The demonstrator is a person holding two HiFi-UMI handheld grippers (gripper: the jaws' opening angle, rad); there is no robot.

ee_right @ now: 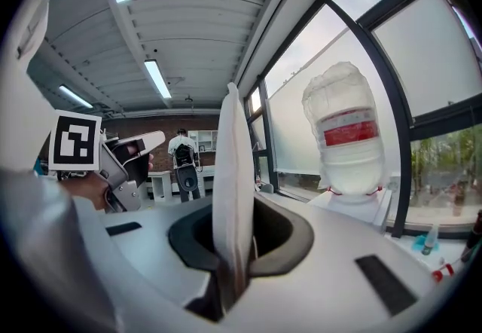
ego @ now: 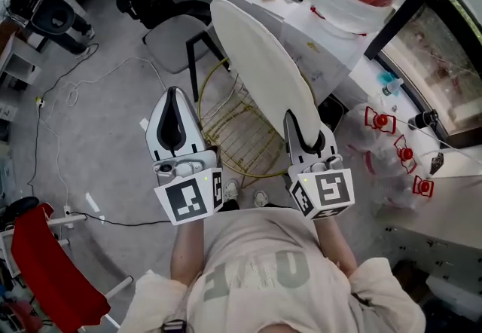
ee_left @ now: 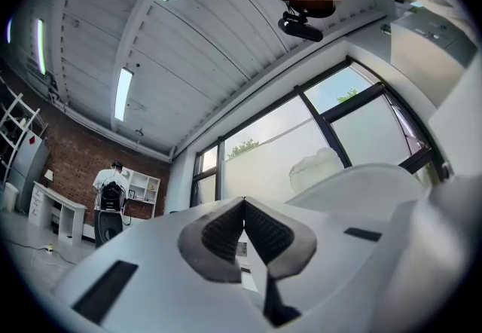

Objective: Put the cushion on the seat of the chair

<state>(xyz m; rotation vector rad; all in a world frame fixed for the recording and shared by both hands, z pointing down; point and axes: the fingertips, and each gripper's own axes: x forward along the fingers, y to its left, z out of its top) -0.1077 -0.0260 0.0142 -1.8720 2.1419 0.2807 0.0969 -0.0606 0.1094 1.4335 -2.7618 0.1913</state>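
Presently your right gripper (ego: 300,122) is clamped on the edge of the cushion (ego: 260,60), which is tilted above the wire chair (ego: 230,132) at frame centre. Your left gripper (ego: 175,94) is closed and empty. Risk: a one-edge pinch may let the cushion swing and miss the seat.

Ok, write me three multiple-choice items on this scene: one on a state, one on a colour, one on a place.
1. The left gripper is:
A. shut and empty
B. wide open
C. half open

2. The wire chair is:
A. black
B. gold
C. blue

3. The cushion is:
A. lying on the wire chair's seat
B. in the left gripper
C. in the right gripper, held off the seat

Answers:
1. A, its pads meet with nothing between them.
2. B, its wires show yellow-gold in the head view.
3. C, the cushion's edge is pinched between those jaws.
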